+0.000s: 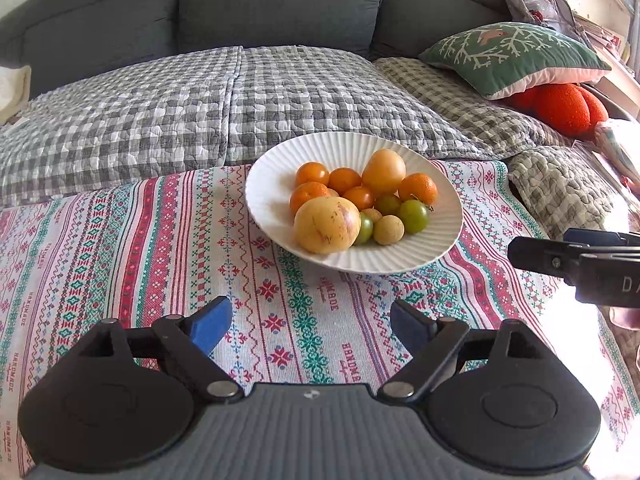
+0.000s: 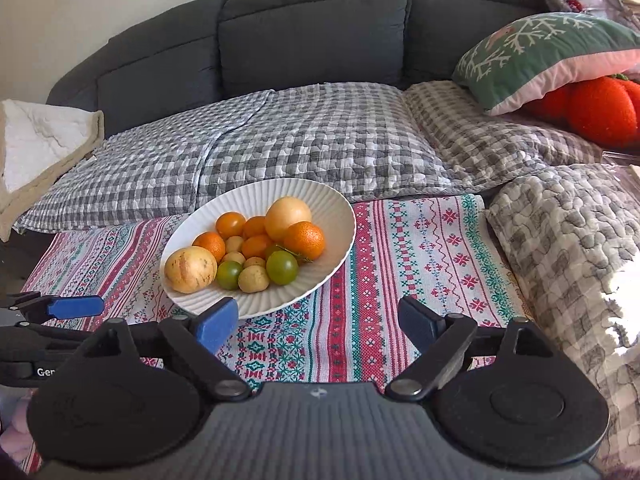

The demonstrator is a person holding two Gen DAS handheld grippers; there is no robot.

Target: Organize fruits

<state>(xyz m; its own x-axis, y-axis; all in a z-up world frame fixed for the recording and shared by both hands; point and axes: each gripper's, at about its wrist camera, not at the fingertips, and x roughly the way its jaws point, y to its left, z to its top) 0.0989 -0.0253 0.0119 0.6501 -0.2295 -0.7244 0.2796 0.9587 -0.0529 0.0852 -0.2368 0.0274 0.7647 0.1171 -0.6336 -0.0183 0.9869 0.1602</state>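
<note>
A white ribbed bowl [image 1: 272,168] stands on a patterned cloth and holds the fruit. In it lie two large yellow fruits [image 1: 326,224], several oranges [image 1: 418,188], green tomatoes [image 1: 414,216] and small yellow fruits. My left gripper [image 1: 310,322] is open and empty, a short way in front of the bowl. My right gripper [image 2: 316,320] is open and empty too, with its left blue pad just before the bowl's near rim [image 2: 260,306]. In the right wrist view the same fruits [image 2: 190,270] fill the bowl. A finger [image 1: 528,254] of the right gripper shows at the right edge of the left wrist view.
The red, green and white woven cloth [image 1: 160,240] covers the surface. Behind it lies a grey checked quilt [image 1: 200,112] on a dark grey sofa [image 1: 280,4]. A green pillow [image 1: 512,56] and an orange pumpkin cushion [image 1: 560,108] sit at the right.
</note>
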